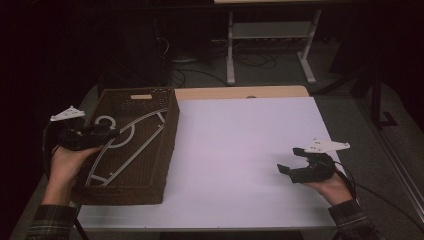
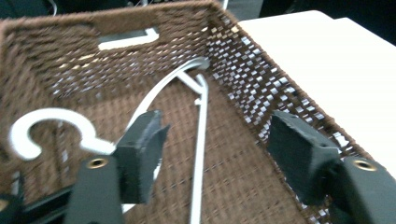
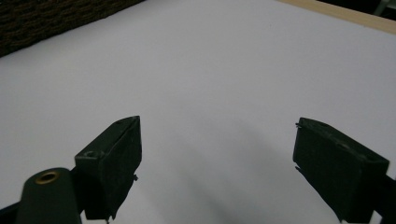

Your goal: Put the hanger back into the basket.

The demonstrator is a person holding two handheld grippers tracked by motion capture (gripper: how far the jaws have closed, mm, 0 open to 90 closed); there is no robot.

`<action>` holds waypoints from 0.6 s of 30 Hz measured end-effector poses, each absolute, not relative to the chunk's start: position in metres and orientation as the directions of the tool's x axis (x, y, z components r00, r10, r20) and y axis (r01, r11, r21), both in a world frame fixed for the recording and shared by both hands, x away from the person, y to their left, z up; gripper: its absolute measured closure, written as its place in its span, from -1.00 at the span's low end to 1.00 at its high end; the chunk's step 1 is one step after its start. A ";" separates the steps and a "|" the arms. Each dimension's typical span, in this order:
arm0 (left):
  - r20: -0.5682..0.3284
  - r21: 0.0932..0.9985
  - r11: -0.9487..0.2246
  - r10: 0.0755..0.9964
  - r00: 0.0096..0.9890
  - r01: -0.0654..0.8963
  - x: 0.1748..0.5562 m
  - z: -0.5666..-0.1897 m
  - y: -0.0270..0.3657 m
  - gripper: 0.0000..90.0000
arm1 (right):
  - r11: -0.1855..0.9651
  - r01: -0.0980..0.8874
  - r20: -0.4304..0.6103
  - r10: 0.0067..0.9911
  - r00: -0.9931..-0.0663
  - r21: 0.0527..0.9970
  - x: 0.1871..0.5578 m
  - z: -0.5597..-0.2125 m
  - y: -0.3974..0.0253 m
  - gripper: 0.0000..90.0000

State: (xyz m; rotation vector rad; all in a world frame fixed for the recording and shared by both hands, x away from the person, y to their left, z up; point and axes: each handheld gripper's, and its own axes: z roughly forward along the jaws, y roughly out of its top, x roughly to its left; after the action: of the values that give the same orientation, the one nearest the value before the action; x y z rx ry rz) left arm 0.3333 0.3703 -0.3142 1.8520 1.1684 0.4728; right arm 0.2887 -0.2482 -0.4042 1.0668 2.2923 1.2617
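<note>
One white hanger (image 1: pixel 122 145) in basket (image 1: pixel 167 145)

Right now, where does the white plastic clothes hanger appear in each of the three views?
High view: the white plastic clothes hanger lies inside the brown woven wicker basket, at left.
Left gripper view: centre-left, on the basket floor, hook at left.
Right gripper view: not in this picture.
Shared landmark: the basket, whose wall is at that view's top left.

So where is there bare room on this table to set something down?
The white tabletop is bare from the wicker basket across to the right gripper. The basket floor is crowded: a white hanger spans it, with the left gripper above.
</note>
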 end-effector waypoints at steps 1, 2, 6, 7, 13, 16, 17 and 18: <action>-0.125 0.831 -0.180 0.862 0.492 0.527 0.333 -0.313 0.366 -0.30 | 0.330 0.456 0.078 0.735 -0.673 0.827 0.288 -0.403 -0.248 -0.68; -0.121 0.832 -0.186 0.858 0.499 0.523 0.332 -0.311 0.361 -0.35 | 0.328 0.451 0.079 0.732 -0.677 0.831 0.287 -0.403 -0.248 -0.69; -0.110 0.839 -0.209 0.840 0.532 0.503 0.330 -0.306 0.340 -0.52 | 0.324 0.441 0.079 0.726 -0.683 0.837 0.284 -0.401 -0.247 -0.71; -0.108 0.842 -0.213 0.833 0.542 0.495 0.330 -0.306 0.334 -0.55 | 0.327 0.442 0.078 0.725 -0.685 0.835 0.283 -0.401 -0.246 -0.72; -0.120 0.860 -0.223 0.787 0.605 0.460 0.324 -0.308 0.296 -0.64 | 0.324 0.443 0.081 0.725 -0.684 0.836 0.278 -0.401 -0.245 -0.74; -0.123 0.858 -0.233 0.772 0.623 0.458 0.322 -0.309 0.284 -0.68 | 0.320 0.443 0.083 0.727 -0.682 0.837 0.277 -0.401 -0.246 -0.75; -0.121 0.858 -0.245 0.758 0.641 0.452 0.321 -0.310 0.272 -0.68 | 0.319 0.444 0.084 0.727 -0.681 0.838 0.276 -0.401 -0.246 -0.75; -0.115 0.858 -0.254 0.751 0.650 0.446 0.321 -0.311 0.267 -0.68 | 0.319 0.443 0.083 0.728 -0.681 0.838 0.276 -0.401 -0.246 -0.75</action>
State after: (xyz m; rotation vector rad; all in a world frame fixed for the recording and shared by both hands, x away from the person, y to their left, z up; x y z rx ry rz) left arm 0.3208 0.2665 -0.3105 1.8971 0.9439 0.3946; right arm 0.2756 -0.2463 -0.4009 1.0516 2.2806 1.2977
